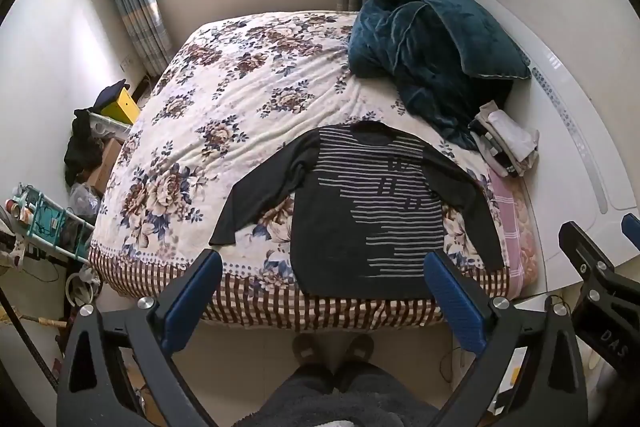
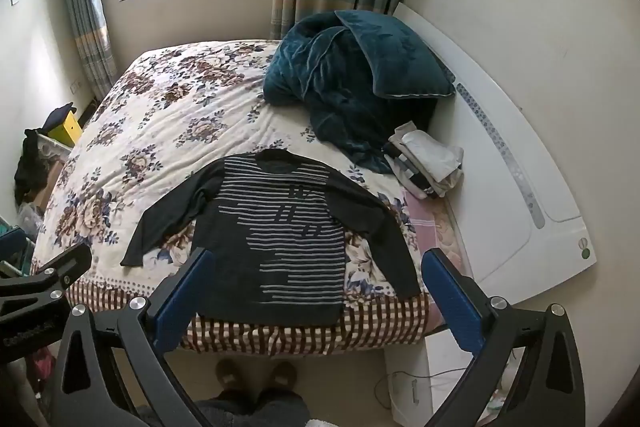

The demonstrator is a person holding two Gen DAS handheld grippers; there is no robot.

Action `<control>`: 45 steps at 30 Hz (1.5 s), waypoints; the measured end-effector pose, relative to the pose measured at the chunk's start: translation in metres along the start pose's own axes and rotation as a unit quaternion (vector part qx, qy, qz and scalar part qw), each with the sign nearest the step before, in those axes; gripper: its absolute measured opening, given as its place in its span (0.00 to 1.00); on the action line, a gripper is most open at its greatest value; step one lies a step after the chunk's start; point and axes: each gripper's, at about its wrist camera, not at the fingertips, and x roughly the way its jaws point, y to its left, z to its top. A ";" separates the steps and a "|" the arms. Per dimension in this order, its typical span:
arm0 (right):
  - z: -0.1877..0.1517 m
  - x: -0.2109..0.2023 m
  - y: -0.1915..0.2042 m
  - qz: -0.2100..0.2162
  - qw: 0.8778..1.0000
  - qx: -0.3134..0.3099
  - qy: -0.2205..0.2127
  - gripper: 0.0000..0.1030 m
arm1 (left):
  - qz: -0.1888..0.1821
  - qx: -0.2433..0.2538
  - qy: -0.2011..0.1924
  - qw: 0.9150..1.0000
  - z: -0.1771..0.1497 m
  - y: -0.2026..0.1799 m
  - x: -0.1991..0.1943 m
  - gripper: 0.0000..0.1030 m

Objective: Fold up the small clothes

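A dark long-sleeved top with grey stripes (image 1: pixel 360 211) lies flat and spread out on the flowered bed (image 1: pixel 224 115), hem at the near edge, sleeves out to both sides. It also shows in the right wrist view (image 2: pixel 276 235). My left gripper (image 1: pixel 324 267) is open and empty, held above the floor just before the bed's near edge. My right gripper (image 2: pixel 318 265) is open and empty too, at about the same height, to the right of the left one. Neither touches the top.
A crumpled teal blanket (image 1: pixel 432 55) and a small stack of folded clothes (image 1: pixel 504 143) lie at the bed's right side, by the white headboard (image 1: pixel 568 115). Clutter and a yellow box (image 1: pixel 120 105) stand left of the bed. The person's feet (image 1: pixel 332 347) stand before the bed.
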 end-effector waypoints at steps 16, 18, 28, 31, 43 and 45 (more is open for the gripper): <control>0.003 0.002 0.004 -0.001 1.000 -0.002 0.003 1.00 | -0.002 -0.003 -0.004 1.000 0.006 0.006 0.002 1.00; 0.003 0.002 0.003 -0.001 1.000 -0.002 0.003 1.00 | -0.001 -0.003 -0.004 1.000 0.006 0.007 0.003 1.00; 0.003 0.000 0.015 0.001 1.000 -0.003 0.001 1.00 | -0.002 -0.003 -0.006 1.000 0.006 0.009 0.003 1.00; 0.007 -0.002 0.015 0.004 1.000 -0.007 -0.002 1.00 | 0.000 -0.005 -0.006 1.000 0.012 0.010 0.002 1.00; 0.012 -0.007 0.016 0.005 1.000 -0.009 -0.004 1.00 | 0.000 -0.007 -0.008 1.000 0.014 0.010 0.001 1.00; 0.012 -0.007 0.016 0.007 1.000 -0.008 -0.003 1.00 | 0.000 -0.007 -0.008 1.000 0.015 0.010 0.001 1.00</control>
